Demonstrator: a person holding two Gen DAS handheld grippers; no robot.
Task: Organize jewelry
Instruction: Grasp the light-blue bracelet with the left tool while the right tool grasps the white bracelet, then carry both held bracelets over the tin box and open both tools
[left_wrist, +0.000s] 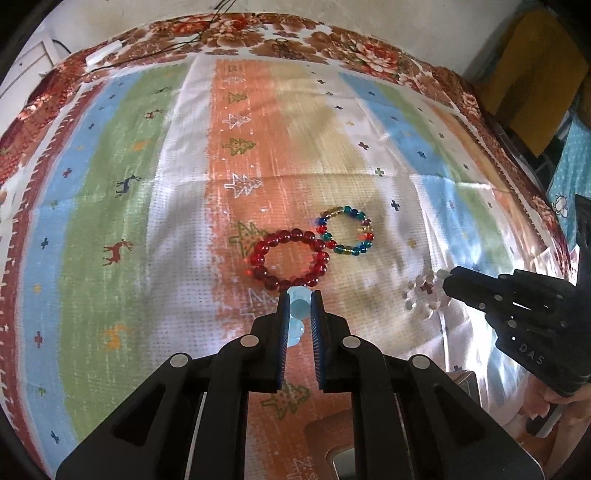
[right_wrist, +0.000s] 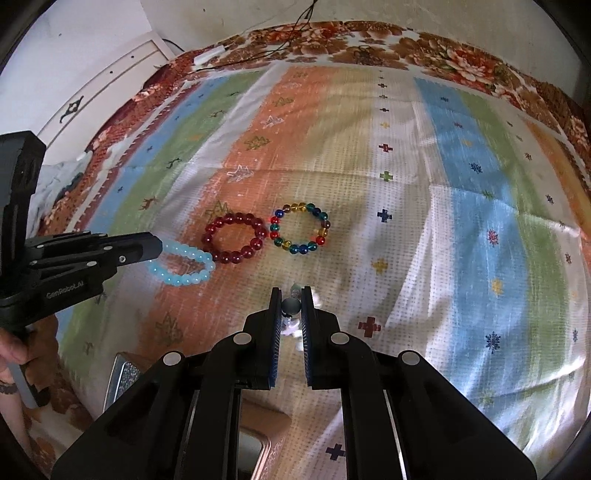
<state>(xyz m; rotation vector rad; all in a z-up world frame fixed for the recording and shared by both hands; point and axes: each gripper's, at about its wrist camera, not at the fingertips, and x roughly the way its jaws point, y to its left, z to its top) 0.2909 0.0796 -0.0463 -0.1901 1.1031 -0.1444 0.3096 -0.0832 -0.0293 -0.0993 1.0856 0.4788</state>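
A red bead bracelet and a multicolour bead bracelet lie side by side on the striped cloth. My left gripper is shut on a light blue bead bracelet, which lies just left of the red one. My right gripper is shut on a clear bead bracelet, seen in the left wrist view lying to the right of the others.
The striped cloth with deer and tree prints covers a bed with a floral border. A brown box edge sits under the grippers. Cables lie at the far edge.
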